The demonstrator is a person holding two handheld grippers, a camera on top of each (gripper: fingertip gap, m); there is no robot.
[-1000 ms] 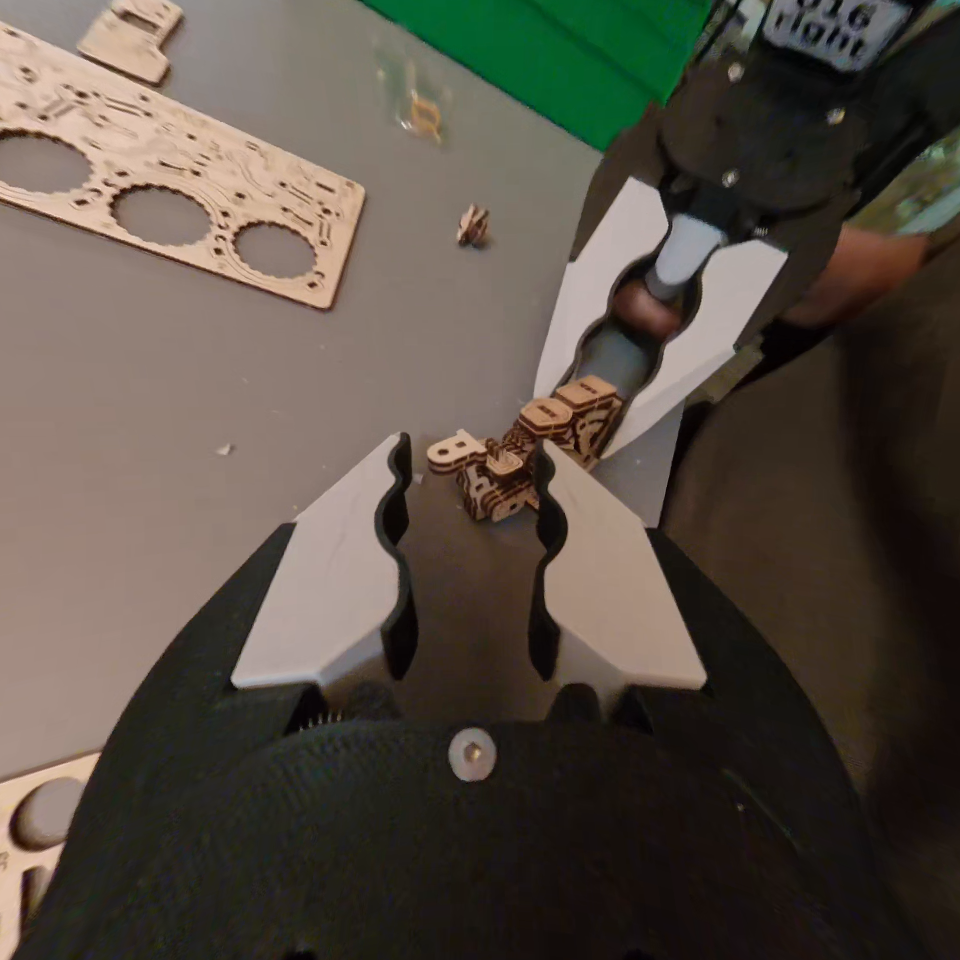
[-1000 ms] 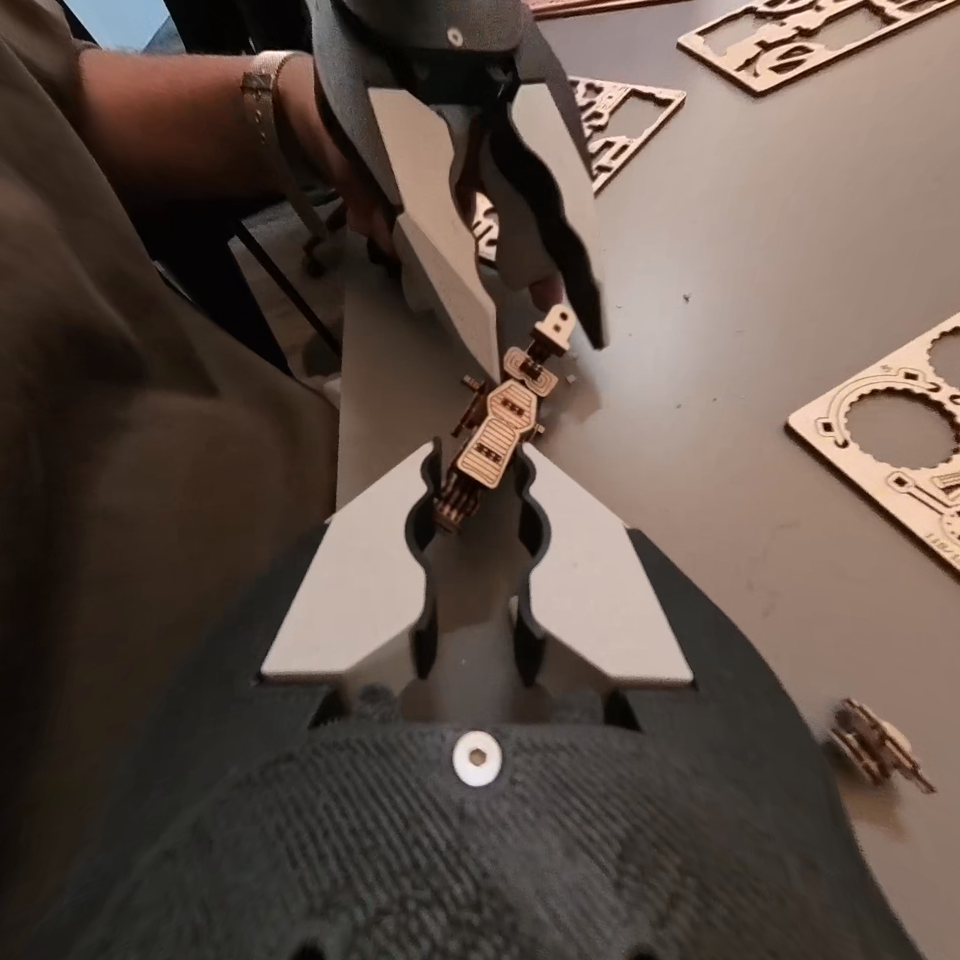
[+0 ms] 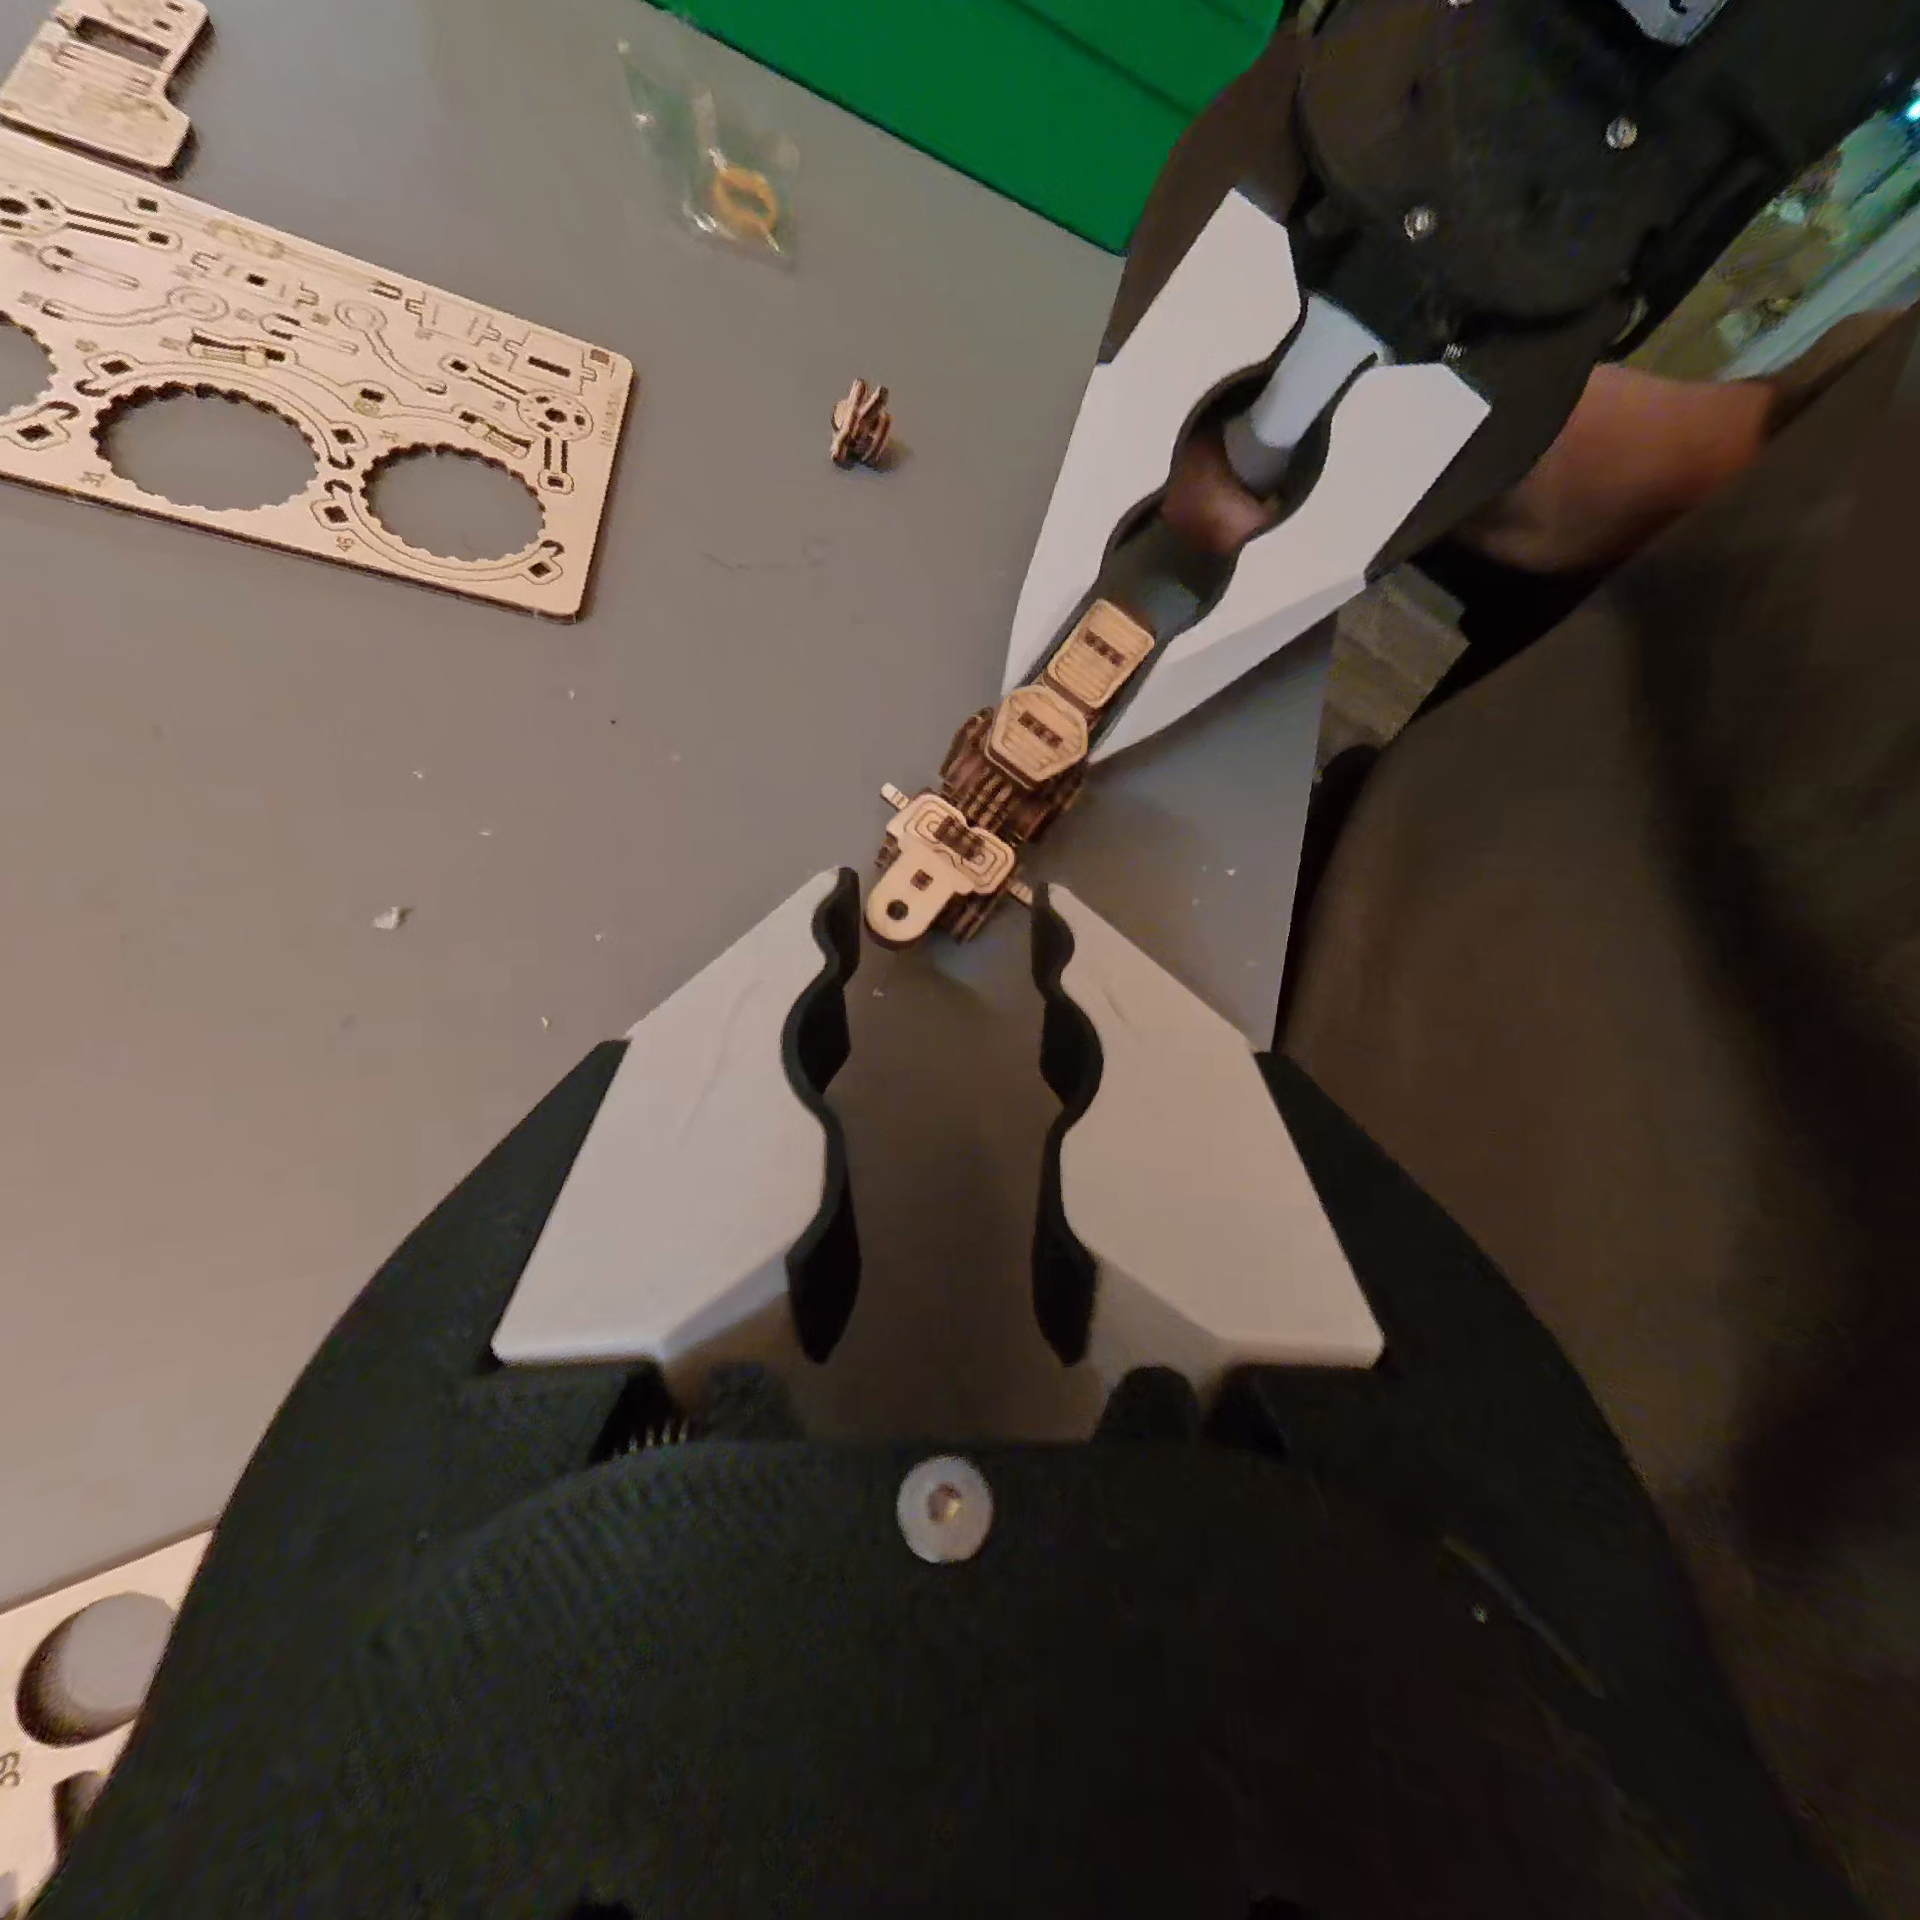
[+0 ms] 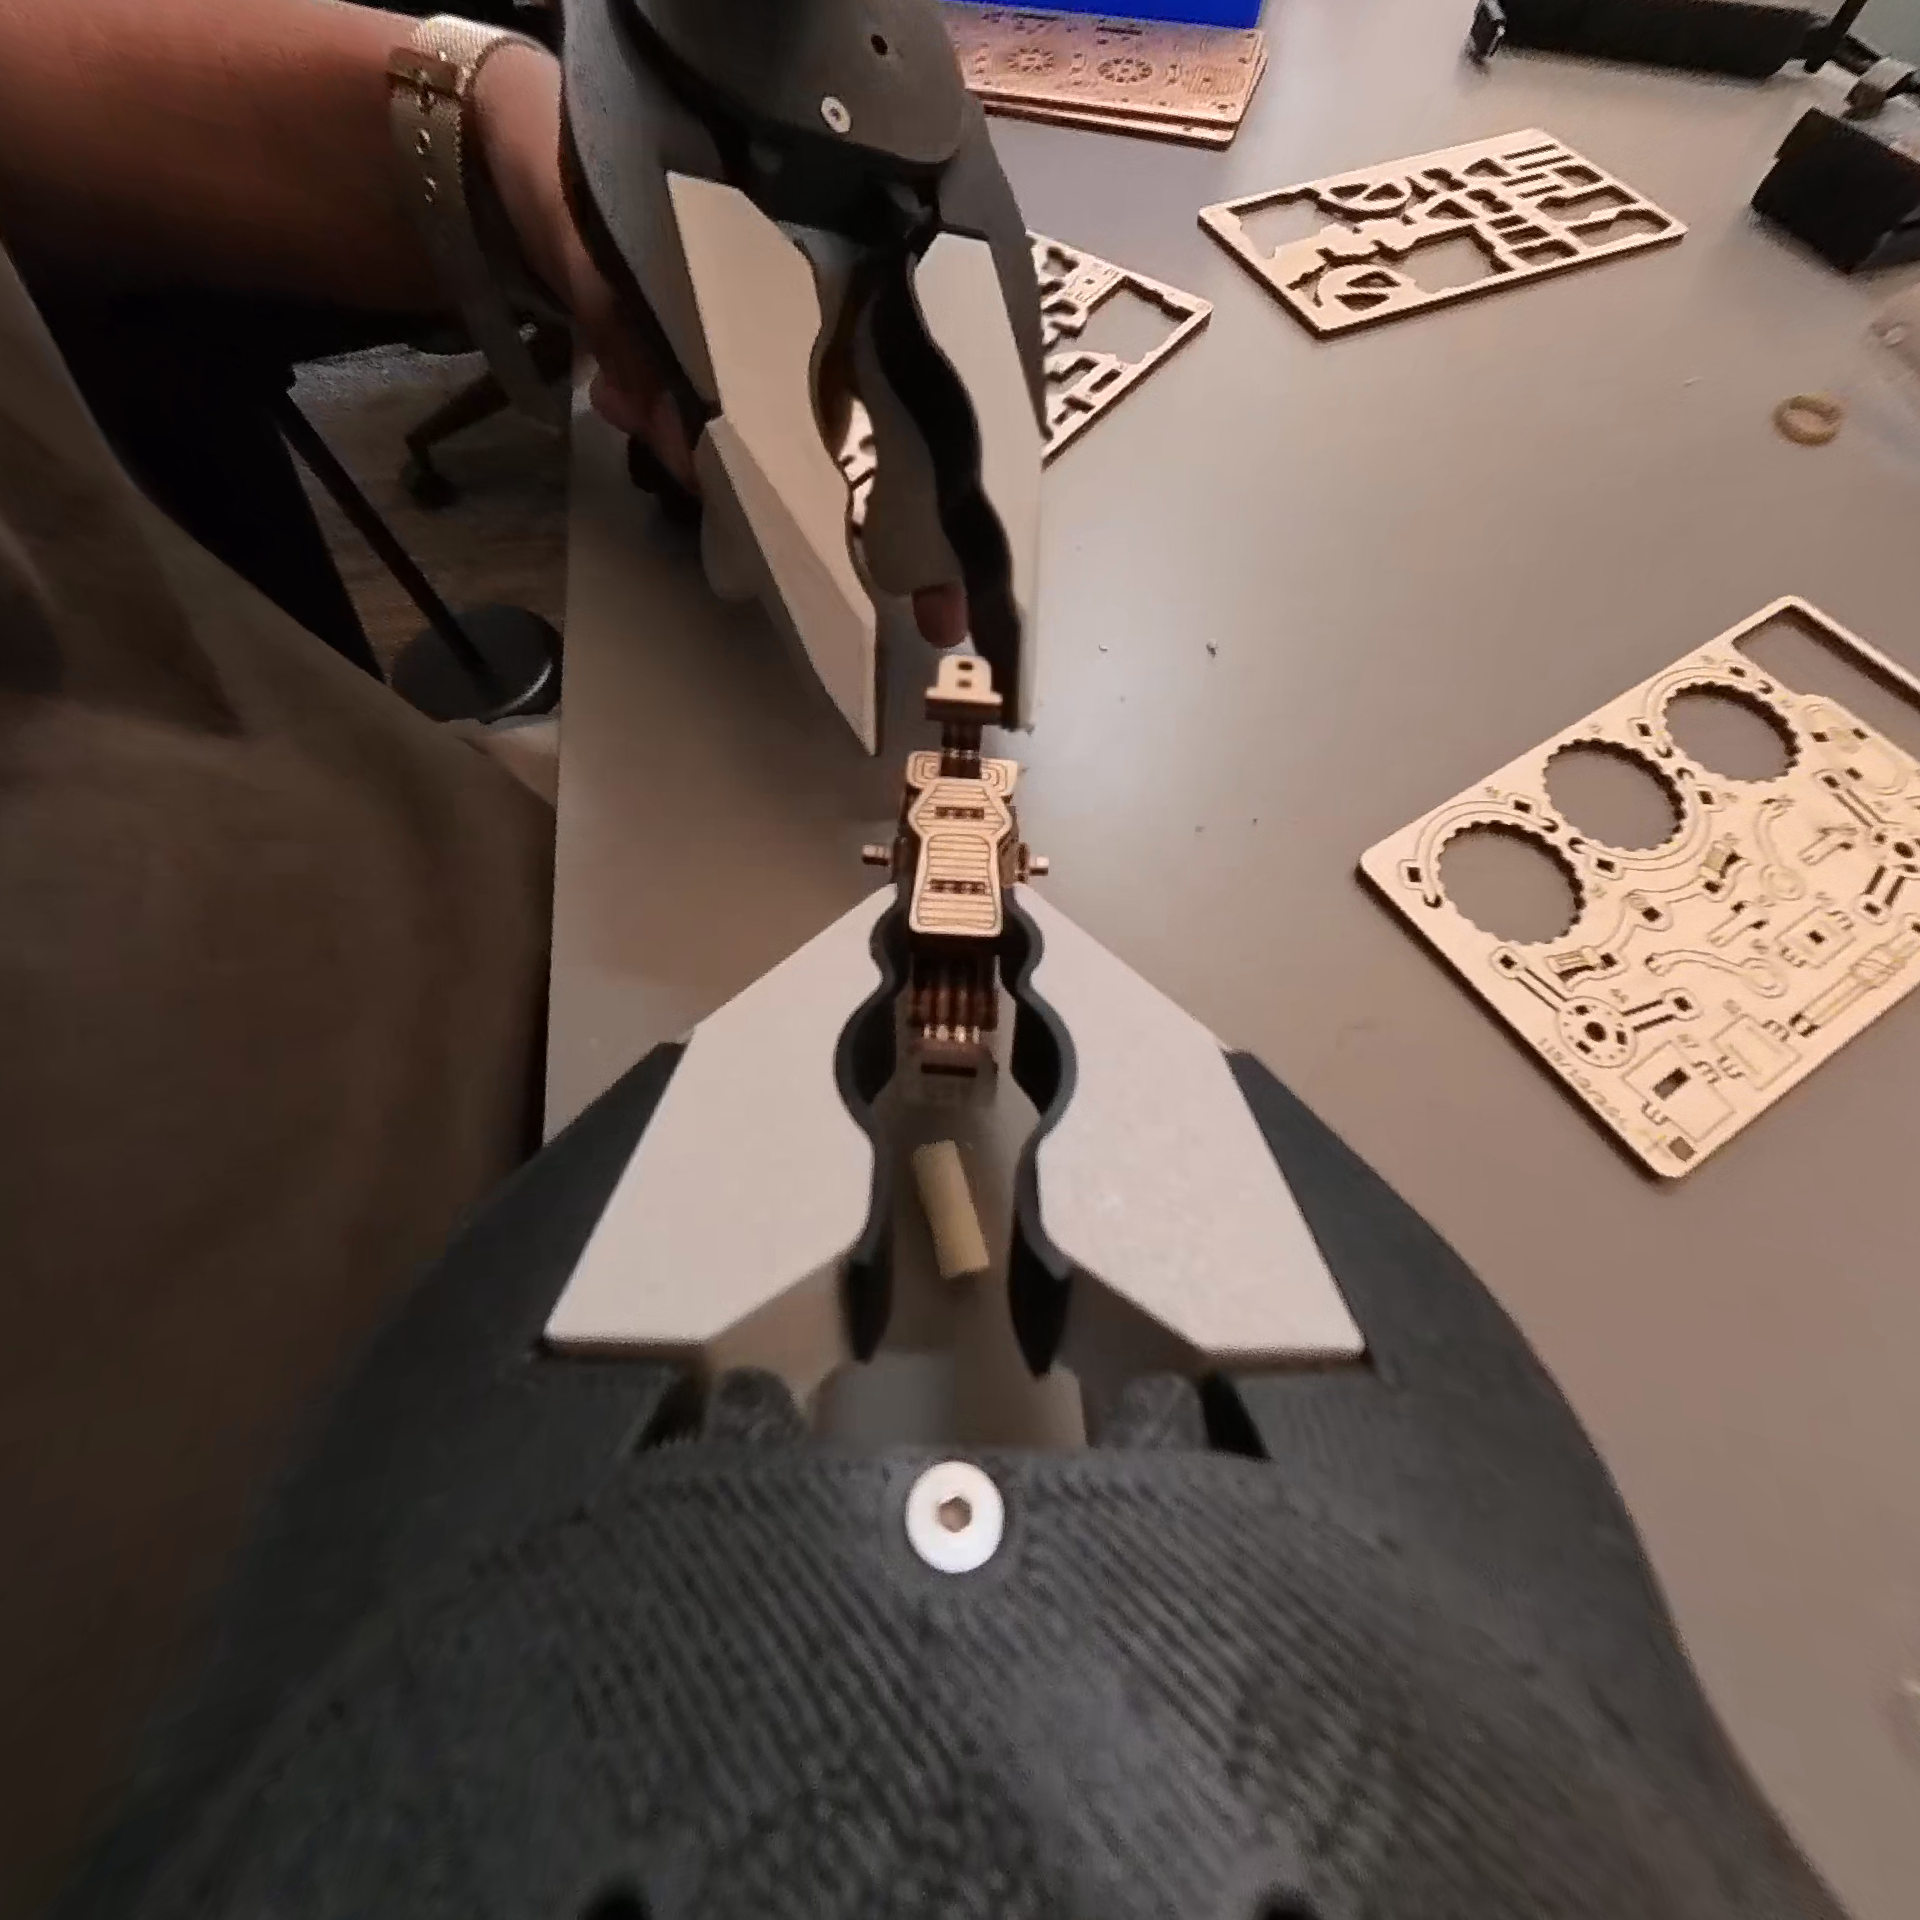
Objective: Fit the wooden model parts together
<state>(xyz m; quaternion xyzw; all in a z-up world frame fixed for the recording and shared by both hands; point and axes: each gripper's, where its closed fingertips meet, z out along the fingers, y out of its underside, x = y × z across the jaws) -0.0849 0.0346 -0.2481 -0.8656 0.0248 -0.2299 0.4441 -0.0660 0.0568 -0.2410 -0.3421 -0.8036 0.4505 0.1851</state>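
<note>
My right tool [image 4: 951, 914] pinches the wooden model [image 4: 958, 873] near its tips, holding it just above the near edge of the grey table [image 4: 1351, 644]. My left tool [image 3: 940, 902] is spread, its tips flanking the model's round-ended tab [image 3: 902, 906] without closing on it; whether one fingertip touches the tab I cannot tell. A short pale dowel [image 4: 948, 1210] lies between my right tool's fingers, behind the model. To the right of the model lies a laser-cut wooden sheet with round toothed holes [image 4: 1662, 894]; farther back lie a punched-out sheet [image 4: 1444, 244] and a stack of sheets [image 4: 1122, 73]. A small loose wooden piece [image 3: 860, 421] sits beside the holed sheet, a clear bag with a ring [image 3: 727, 187] farther off, and a rubber band [image 4: 1806, 418] well apart.
</note>
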